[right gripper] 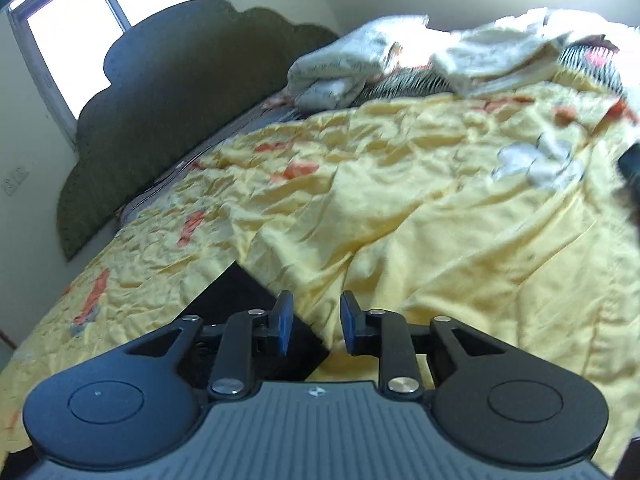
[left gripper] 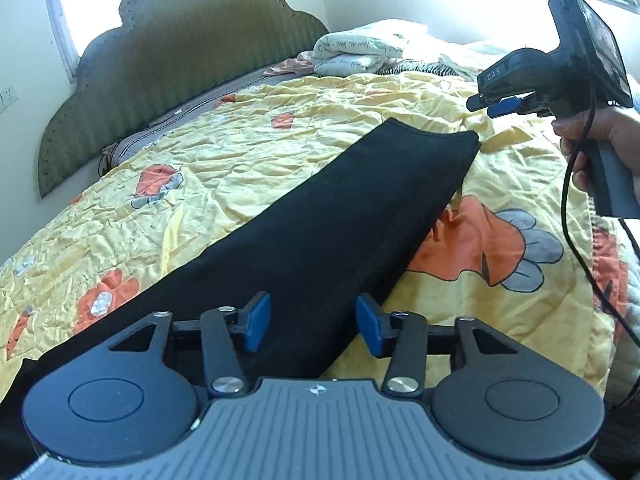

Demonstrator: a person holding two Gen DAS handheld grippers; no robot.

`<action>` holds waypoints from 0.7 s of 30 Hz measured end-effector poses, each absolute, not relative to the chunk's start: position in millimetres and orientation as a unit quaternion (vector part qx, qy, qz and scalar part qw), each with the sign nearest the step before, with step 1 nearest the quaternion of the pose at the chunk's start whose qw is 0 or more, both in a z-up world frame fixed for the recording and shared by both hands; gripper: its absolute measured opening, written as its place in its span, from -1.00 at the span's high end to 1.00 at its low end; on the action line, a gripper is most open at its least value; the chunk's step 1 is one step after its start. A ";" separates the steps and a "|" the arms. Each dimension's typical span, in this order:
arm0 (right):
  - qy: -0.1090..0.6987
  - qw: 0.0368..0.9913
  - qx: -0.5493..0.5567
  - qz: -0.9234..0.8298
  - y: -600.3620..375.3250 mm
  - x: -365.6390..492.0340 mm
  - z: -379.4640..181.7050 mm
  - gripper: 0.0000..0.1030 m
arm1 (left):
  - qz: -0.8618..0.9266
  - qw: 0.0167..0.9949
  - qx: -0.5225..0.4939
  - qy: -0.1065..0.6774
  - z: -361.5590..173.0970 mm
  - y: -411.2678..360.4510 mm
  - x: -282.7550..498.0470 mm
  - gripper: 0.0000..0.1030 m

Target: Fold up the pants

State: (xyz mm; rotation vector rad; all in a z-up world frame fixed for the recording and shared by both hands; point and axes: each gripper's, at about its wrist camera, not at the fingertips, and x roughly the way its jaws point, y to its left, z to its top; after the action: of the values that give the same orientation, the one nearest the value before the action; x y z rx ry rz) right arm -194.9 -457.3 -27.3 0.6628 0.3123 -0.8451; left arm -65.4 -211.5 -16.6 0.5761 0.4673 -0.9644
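- now we see the black pants (left gripper: pixel 340 216) lying flat in a long strip on the yellow quilt (left gripper: pixel 248 136), running toward the bed's far edge.
- our left tool (left gripper: pixel 314 322) hangs released over the near end, gripping nothing.
- our right tool (right gripper: pixel 316 326), also parted and empty, hovers at the far corner.
- we risk pinching quilt along with cloth, dragging the fold crooked.
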 end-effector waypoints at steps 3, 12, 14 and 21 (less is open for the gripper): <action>0.164 0.894 0.244 -0.337 -438.7 -173.0 -8.2 0.47 | -0.439 0.833 0.244 0.231 -3.1 -198.2 -49.2 -0.23; 0.343 0.921 0.104 -0.156 -397.2 -36.1 -33.9 0.45 | -0.331 0.861 0.228 0.312 -14.8 -182.4 23.8 -0.20; 0.327 0.922 0.119 -0.170 -413.0 -32.4 -34.7 0.45 | -0.317 0.863 0.236 0.315 -21.6 -182.4 25.5 -0.18; 0.316 0.926 0.143 -0.151 -403.5 -69.4 -15.9 0.07 | -0.334 0.862 0.228 0.304 -24.4 -189.2 12.6 -0.24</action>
State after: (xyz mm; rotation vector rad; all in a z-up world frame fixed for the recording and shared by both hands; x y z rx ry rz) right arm -69.4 -403.5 -15.9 0.2933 0.6478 -0.3101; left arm 12.6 -189.2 -24.4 0.4787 0.6374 -0.7015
